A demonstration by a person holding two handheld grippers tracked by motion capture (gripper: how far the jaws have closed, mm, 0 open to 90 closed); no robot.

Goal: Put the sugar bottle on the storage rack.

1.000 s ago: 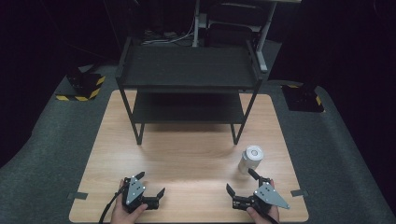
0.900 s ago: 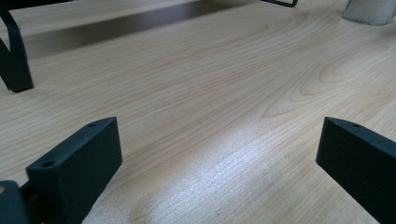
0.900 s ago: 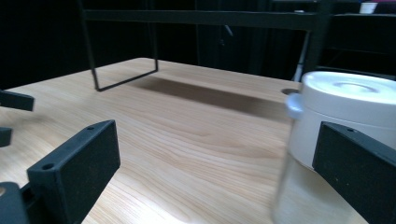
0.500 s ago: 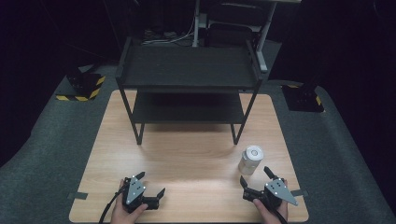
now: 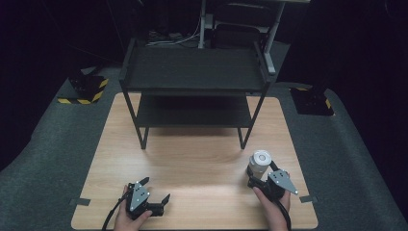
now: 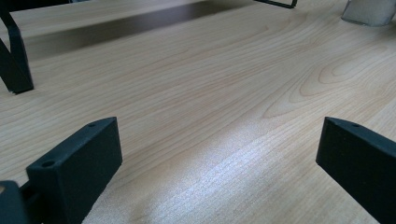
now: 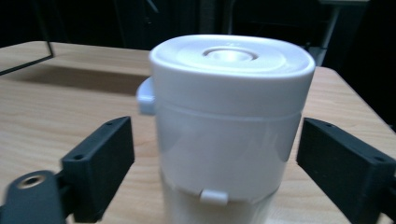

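A white lidded canister [image 5: 260,161] stands upright on the wooden table [image 5: 192,168], at the right front. My right gripper [image 5: 262,174] has its jaws on either side of the canister [image 7: 229,126]. They have just been closing, and a small gap still shows at each side of it. My left gripper [image 5: 156,189] rests at the left front with its jaws wide open [image 6: 219,154] and nothing but bare wood between them. The canister's base [image 6: 369,11] shows at the far right of the left gripper view.
A black two-level shelf rack [image 5: 195,72] stands on the back half of the table; one of its legs [image 6: 14,65] is ahead of my left gripper. Grey carpet surrounds the table, with yellow-and-black marked blocks [image 5: 84,89] on the floor at the left.
My right gripper has moved forward to the canister, and its jaws have narrowed around it. The left gripper has stayed put.
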